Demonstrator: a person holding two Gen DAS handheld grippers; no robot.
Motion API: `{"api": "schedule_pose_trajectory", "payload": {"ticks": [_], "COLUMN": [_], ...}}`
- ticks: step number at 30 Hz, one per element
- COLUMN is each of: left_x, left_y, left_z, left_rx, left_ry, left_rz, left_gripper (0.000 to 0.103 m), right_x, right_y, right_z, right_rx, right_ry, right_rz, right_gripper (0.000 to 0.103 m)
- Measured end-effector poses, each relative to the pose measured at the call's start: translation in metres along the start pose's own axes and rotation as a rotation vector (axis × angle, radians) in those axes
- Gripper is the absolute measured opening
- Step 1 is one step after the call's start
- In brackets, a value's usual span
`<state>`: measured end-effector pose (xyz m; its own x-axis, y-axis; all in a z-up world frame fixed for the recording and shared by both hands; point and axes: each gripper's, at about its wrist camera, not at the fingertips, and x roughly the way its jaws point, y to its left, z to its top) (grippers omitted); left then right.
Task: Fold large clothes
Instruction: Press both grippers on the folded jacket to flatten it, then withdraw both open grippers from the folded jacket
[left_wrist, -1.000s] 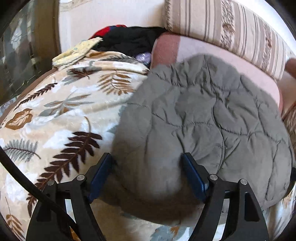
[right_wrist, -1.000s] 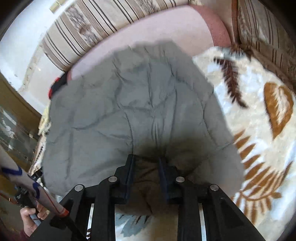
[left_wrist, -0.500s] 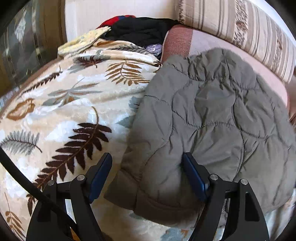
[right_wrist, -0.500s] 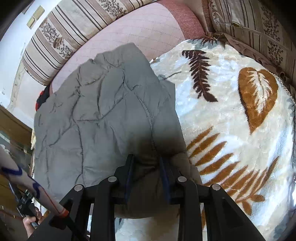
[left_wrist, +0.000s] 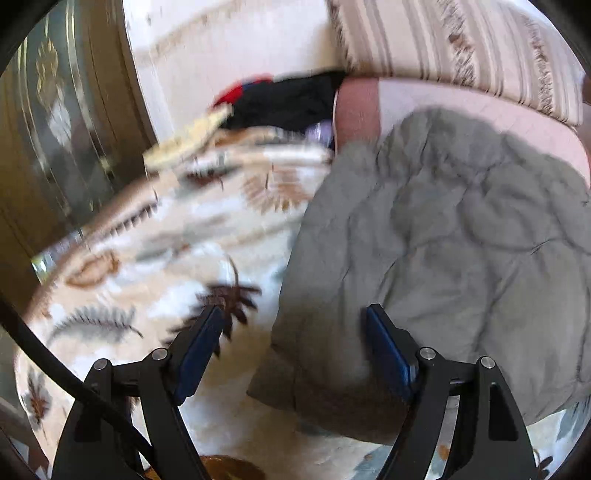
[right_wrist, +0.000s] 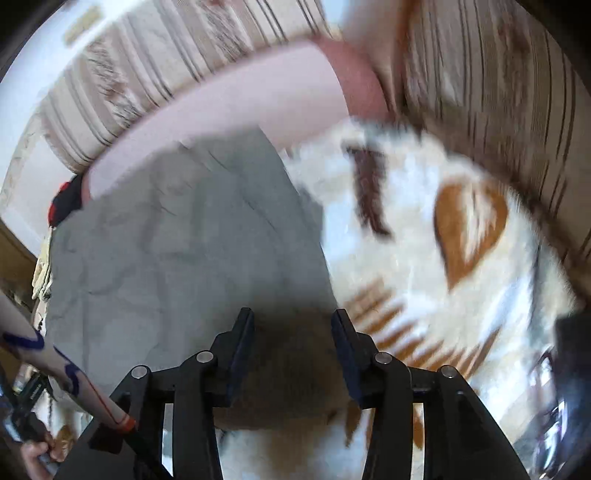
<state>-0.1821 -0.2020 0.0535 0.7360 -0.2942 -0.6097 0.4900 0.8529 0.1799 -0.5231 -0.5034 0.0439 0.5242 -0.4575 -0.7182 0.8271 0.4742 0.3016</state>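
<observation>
A grey quilted jacket lies folded on a leaf-print blanket spread over a sofa. In the left wrist view my left gripper stands wide open over the jacket's near left corner. Its right finger is over the cloth and its left finger over the blanket, neither pressing. In the right wrist view the jacket fills the left half. My right gripper is at its near right edge, jaws opening. The shadowed hem lies between them, and the pads look clear of it. Both views are blurred.
Striped sofa cushions and a pink cover back the jacket. A pile of dark and red clothes sits at the sofa's far end. A glass-fronted cabinet stands to the left. A person's hand and patterned sleeve show lower left.
The right gripper's jaws have widened and let go of the jacket's hem that they pinched before. Both cameras have swung. The left gripper stays wide open.
</observation>
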Motion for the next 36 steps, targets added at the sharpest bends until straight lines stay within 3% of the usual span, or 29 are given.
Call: {"api": "schedule_pose_trajectory", "payload": {"ticks": [2,5,7,9,12,16,36], "left_x": [-0.02,-0.037,-0.038,-0.034,-0.024,-0.015,-0.012], "left_y": [-0.01,-0.032,-0.048,-0.063,-0.074,-0.079,-0.084], "left_z": [0.004,0.005,0.002,-0.003,-0.01,-0.013,-0.022], "left_rx": [0.007,0.04,0.072,0.109,0.137,0.135,0.147], "left_ry": [-0.067,-0.117,-0.109,-0.094,-0.074,-0.056,-0.05], "left_rz": [-0.034,-0.116,-0.164,-0.164,-0.143,-0.138,-0.13], "left_gripper": [0.079,0.079,0.079,0.079,0.079,0.079,0.079], "right_x": [-0.012,-0.016,-0.014,-0.009,0.014,0.031,0.043], "right_y": [0.025,0.061,0.084,0.103,0.112,0.107,0.116], "right_z": [0.002,-0.005,-0.014,-0.024,-0.038,-0.046,-0.056], "right_rx": [-0.067,-0.138,-0.201,-0.266,-0.312,-0.312,-0.354], "right_ry": [-0.059,-0.065,-0.054,-0.036,0.031,0.078,0.074], "right_rz": [0.055,0.203,0.227,0.244,0.197,0.197,0.159], "right_gripper": [0.048,0.048,0.048,0.048,0.049,0.05,0.052]}}
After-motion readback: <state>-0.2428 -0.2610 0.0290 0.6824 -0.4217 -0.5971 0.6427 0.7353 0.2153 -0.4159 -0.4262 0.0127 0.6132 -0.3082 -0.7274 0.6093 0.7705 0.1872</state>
